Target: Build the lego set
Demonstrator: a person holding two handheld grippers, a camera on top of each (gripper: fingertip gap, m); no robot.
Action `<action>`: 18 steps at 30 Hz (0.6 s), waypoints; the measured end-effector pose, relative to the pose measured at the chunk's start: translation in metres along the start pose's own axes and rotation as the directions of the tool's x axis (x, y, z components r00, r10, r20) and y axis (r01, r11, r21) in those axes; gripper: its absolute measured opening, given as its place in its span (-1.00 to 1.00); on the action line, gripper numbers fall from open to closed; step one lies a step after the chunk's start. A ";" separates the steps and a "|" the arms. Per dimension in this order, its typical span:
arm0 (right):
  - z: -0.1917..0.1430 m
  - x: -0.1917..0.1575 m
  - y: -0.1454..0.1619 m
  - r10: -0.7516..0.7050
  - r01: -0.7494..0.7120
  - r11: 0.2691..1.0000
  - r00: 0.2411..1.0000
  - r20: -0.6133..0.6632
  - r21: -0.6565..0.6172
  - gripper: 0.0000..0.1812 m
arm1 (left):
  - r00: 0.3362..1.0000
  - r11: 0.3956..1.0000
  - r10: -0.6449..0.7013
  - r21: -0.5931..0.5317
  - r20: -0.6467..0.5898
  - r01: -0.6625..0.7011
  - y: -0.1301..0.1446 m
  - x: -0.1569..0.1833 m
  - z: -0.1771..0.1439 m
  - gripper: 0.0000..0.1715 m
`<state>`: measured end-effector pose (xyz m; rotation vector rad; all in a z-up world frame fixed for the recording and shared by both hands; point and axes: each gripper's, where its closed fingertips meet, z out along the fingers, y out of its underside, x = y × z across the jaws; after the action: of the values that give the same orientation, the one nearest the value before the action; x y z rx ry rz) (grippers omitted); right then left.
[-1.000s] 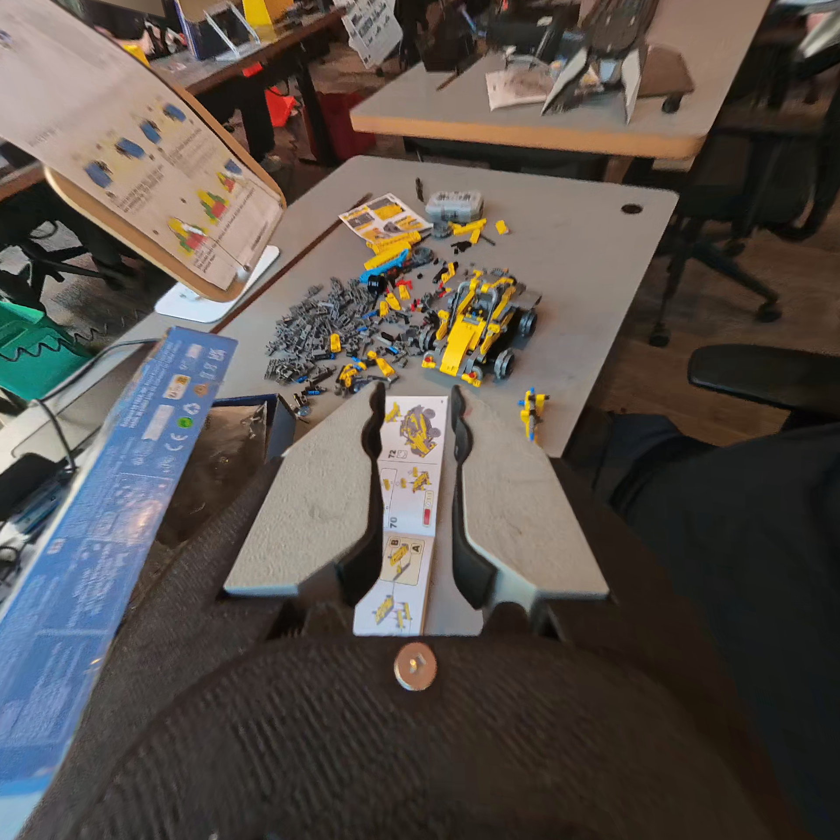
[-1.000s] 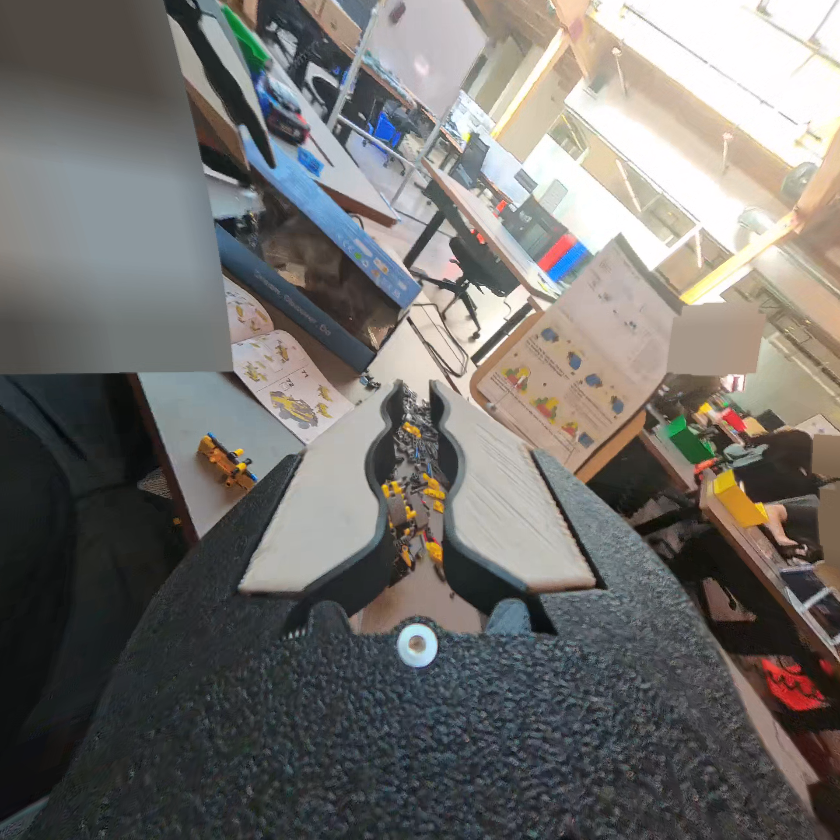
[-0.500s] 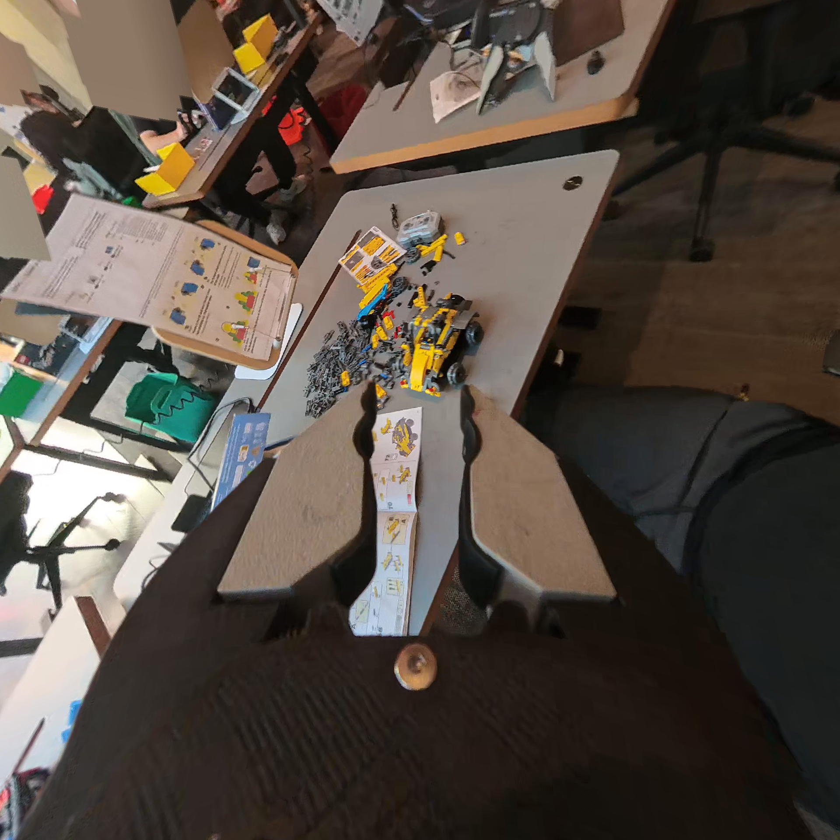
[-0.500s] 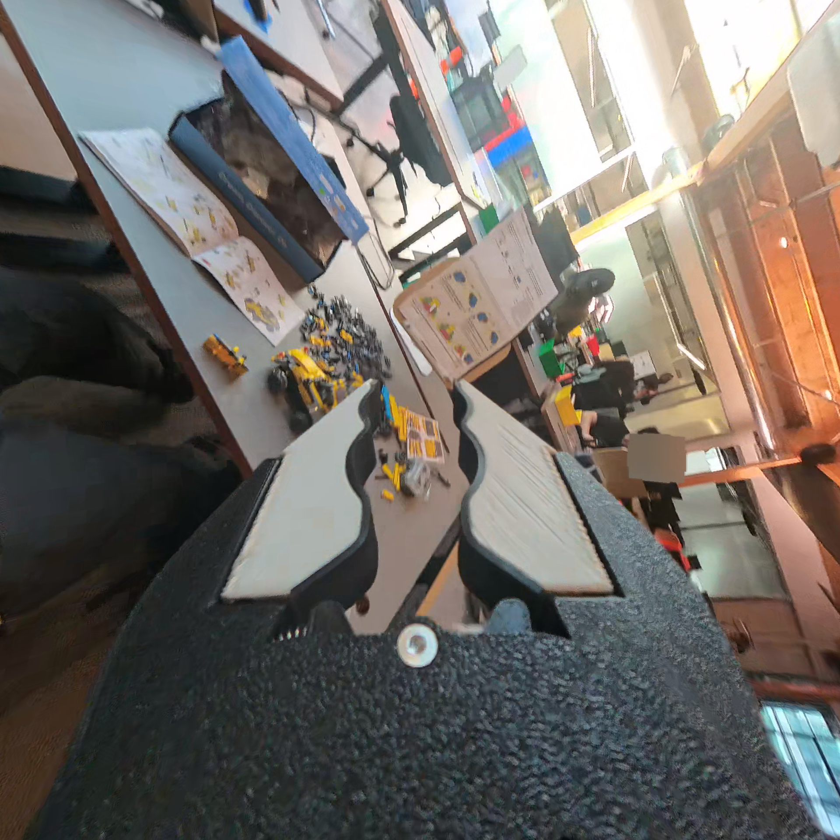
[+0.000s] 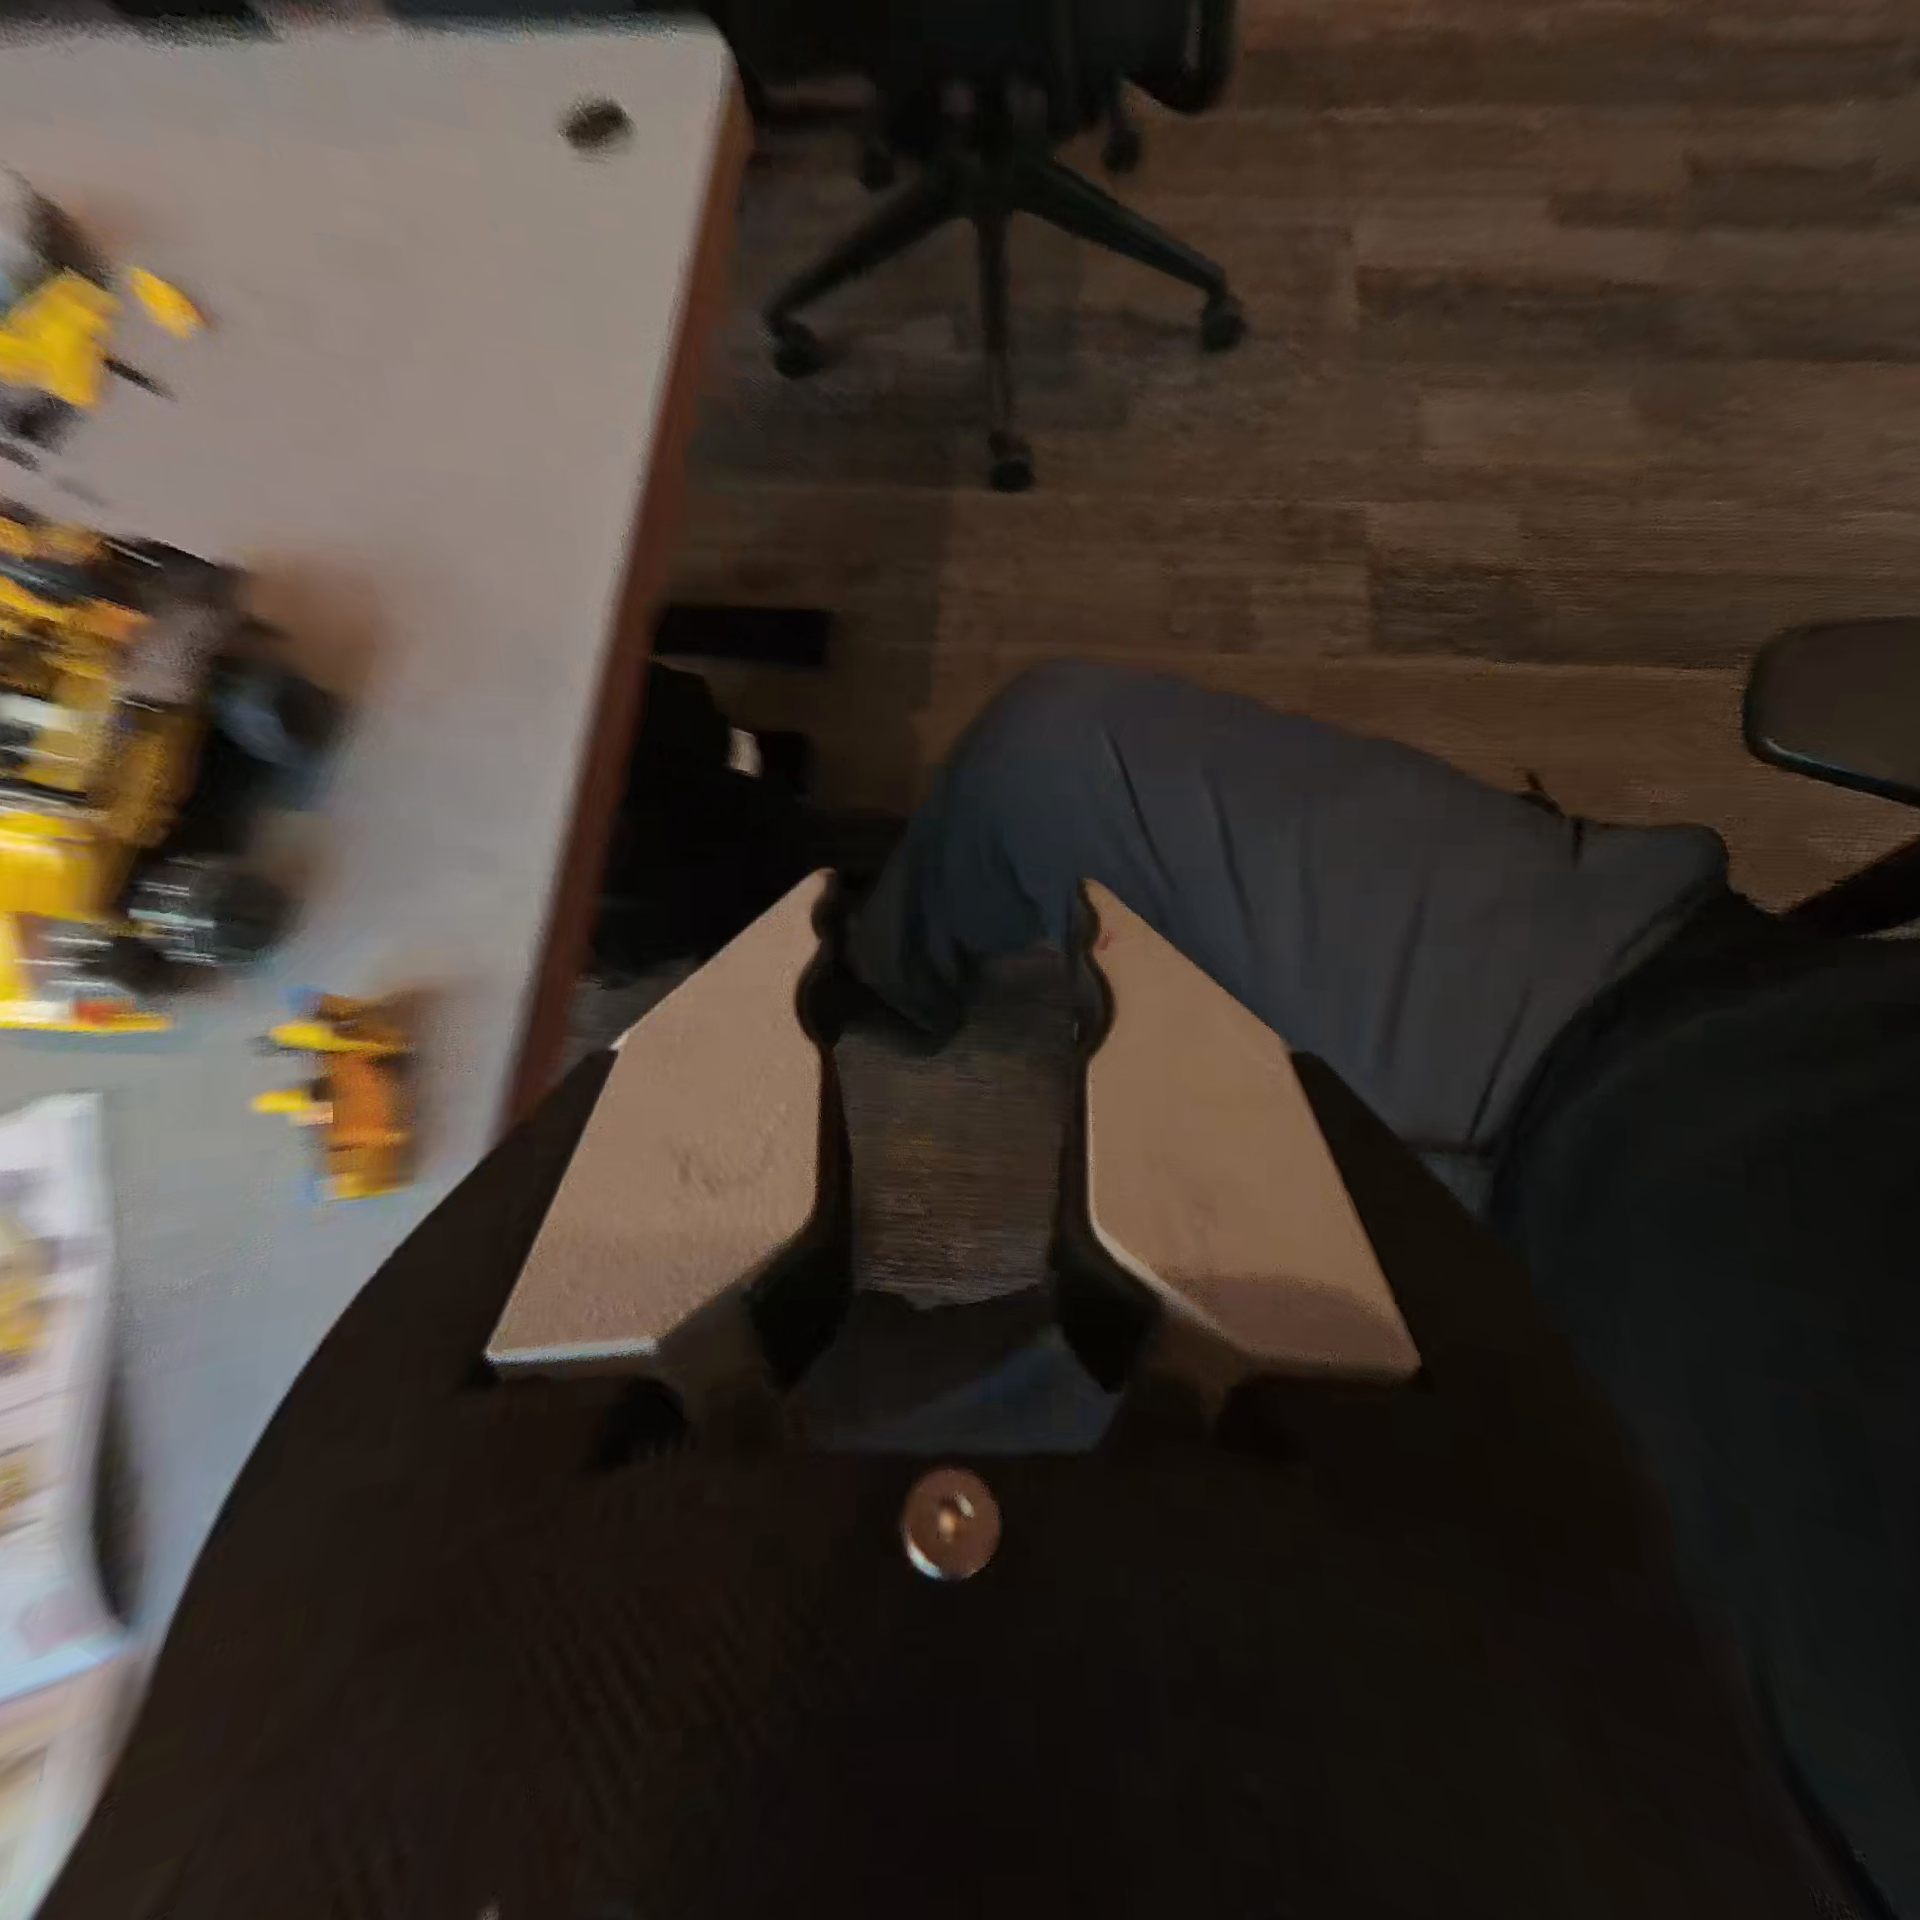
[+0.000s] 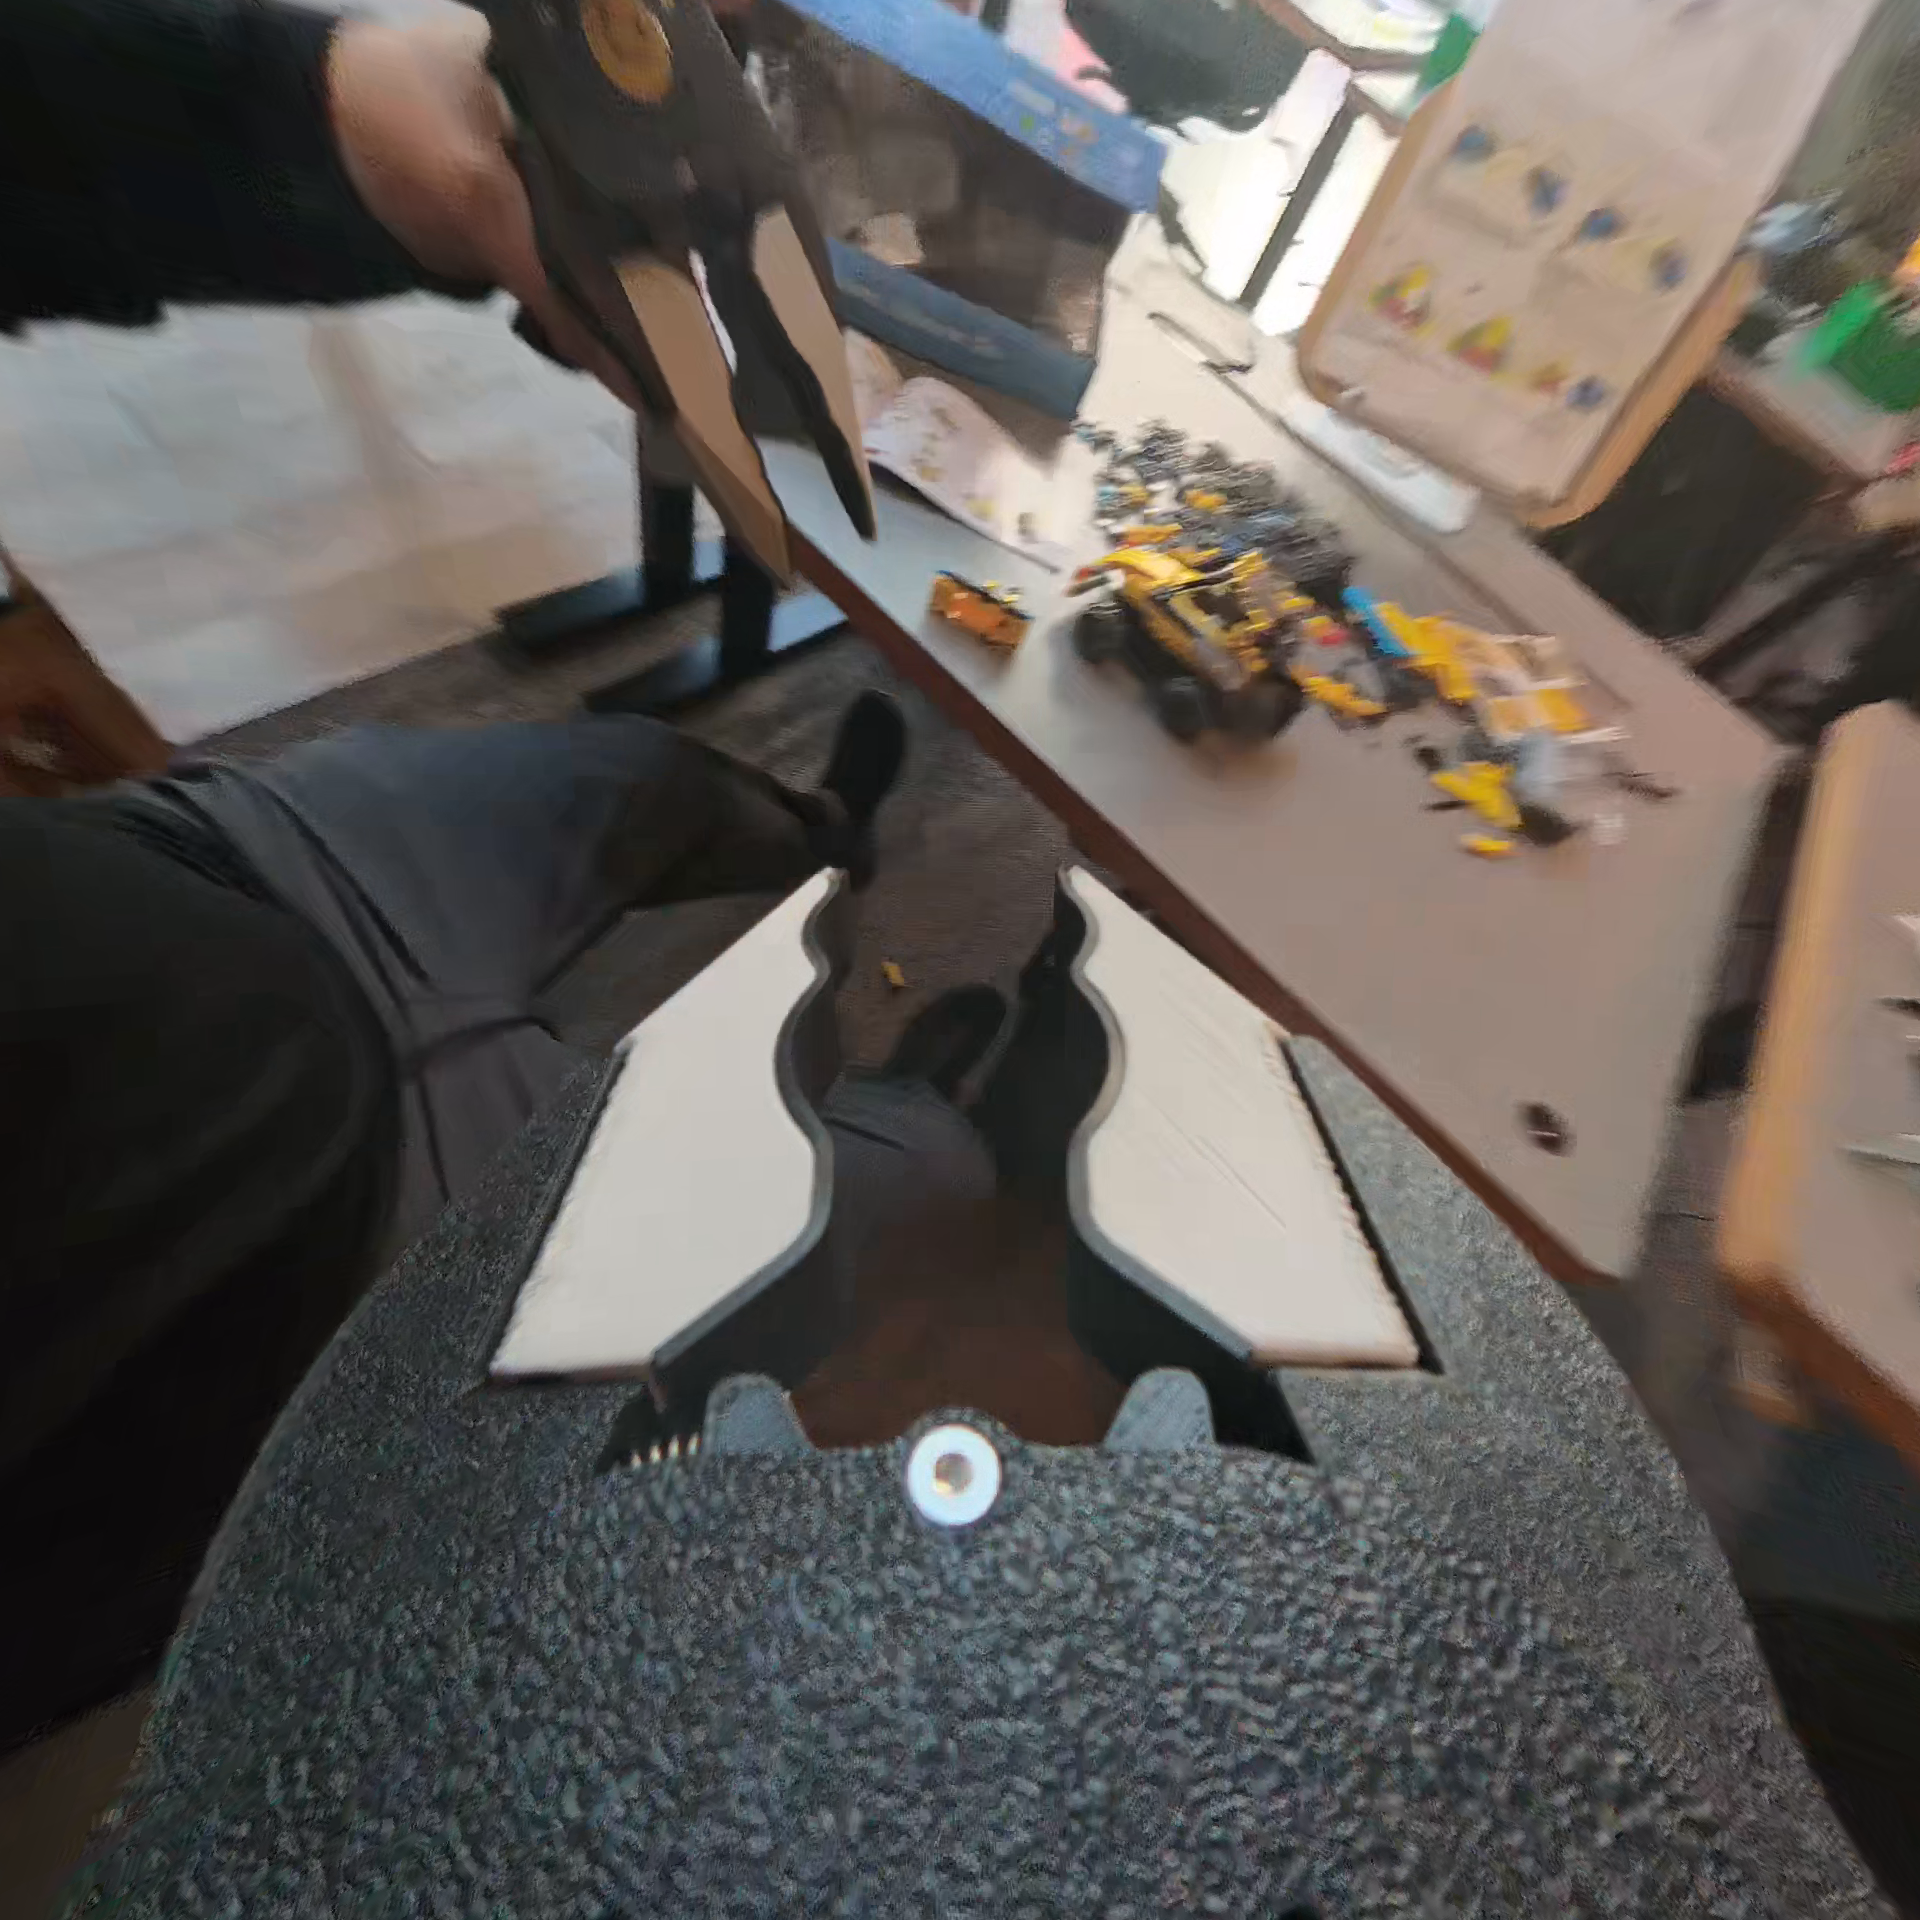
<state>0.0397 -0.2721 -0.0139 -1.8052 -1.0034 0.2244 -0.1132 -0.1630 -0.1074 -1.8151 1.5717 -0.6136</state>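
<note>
Both grippers have swung off the surface (image 6: 1299, 935). The left gripper (image 5: 954, 914), jaws apart and empty, now points at the person's leg (image 5: 1247, 831) and floor; the right gripper (image 6: 945, 904), jaws apart and empty, likewise. The yellow car (image 6: 1195, 634) sits untouched beside loose bricks (image 6: 1226, 509).

Left gripper (image 5: 956, 904) open, empty, off worktop (image 5: 436, 436) edge, above person's leg (image 5: 1247, 831); blurred yellow model (image 5: 94, 748) left.
</note>
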 end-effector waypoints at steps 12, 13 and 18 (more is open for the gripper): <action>0.205 -0.056 0.289 0.383 -0.337 0.870 0.921 0.065 -0.359 -0.58 | 0.984 0.818 -0.043 -0.571 -0.175 -0.066 0.273 -0.012 0.301 -0.62; 0.203 -0.042 0.311 0.386 -0.363 0.862 0.923 -0.005 -0.354 -0.60 | 0.980 0.791 0.006 -0.598 -0.200 -0.127 0.298 -0.020 0.328 -0.63; 0.180 0.038 0.334 0.553 -0.573 0.811 0.817 -0.161 -0.123 -0.53 | 0.959 0.643 0.157 -0.713 -0.236 -0.280 0.422 -0.089 0.446 -0.70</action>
<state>0.1398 -0.1686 -0.3670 -2.2150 -0.3797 0.4015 -0.0955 -0.0286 -0.7129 -2.1001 2.3461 0.0562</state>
